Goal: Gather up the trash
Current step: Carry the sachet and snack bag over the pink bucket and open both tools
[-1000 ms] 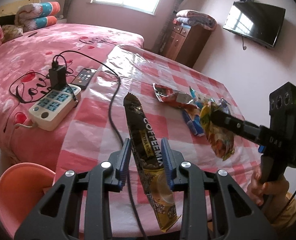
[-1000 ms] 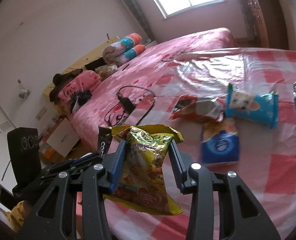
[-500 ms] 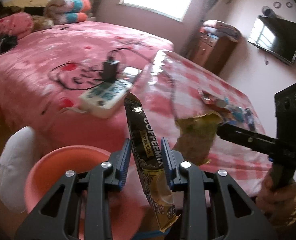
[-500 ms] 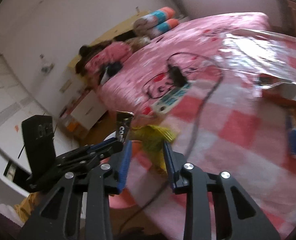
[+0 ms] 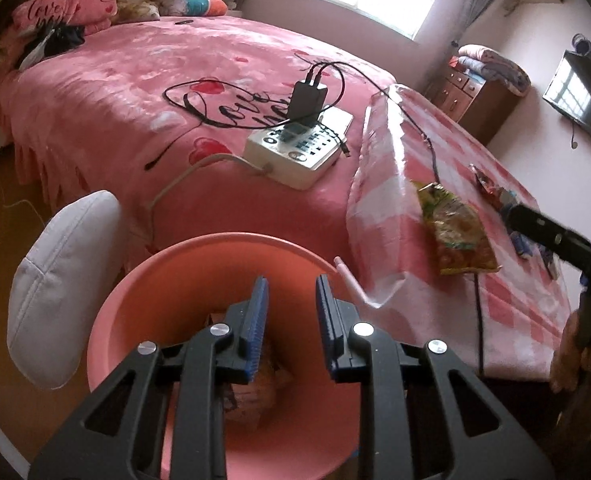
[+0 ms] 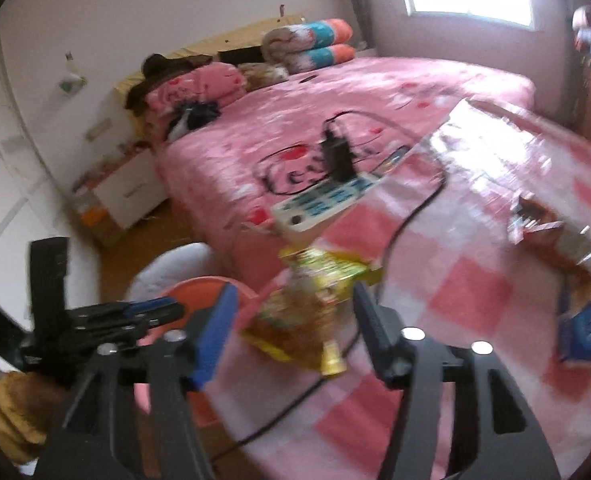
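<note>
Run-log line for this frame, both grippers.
left gripper: shut, empty, above pink bin | right gripper: fingers just opening, yellow snack bag loose between them | stage: dropping trash

Left gripper [image 5: 289, 304]: a second ago it pinched a black-and-gold coffee-mix sachet over the table; now nothing sits between its blue pads — the log puts the jaws near their tightest — and it hangs over the round pink plastic basin [image 5: 143, 280].
Coffee sachet: gone from the jaws (where it landed is unclear).
Right gripper [image 6: 291, 300]: jaws have just been opening.
Yellow crinkled snack bag [image 6: 311, 304]: earlier clamped, now loose between the spread fingers — blurred.
</note>
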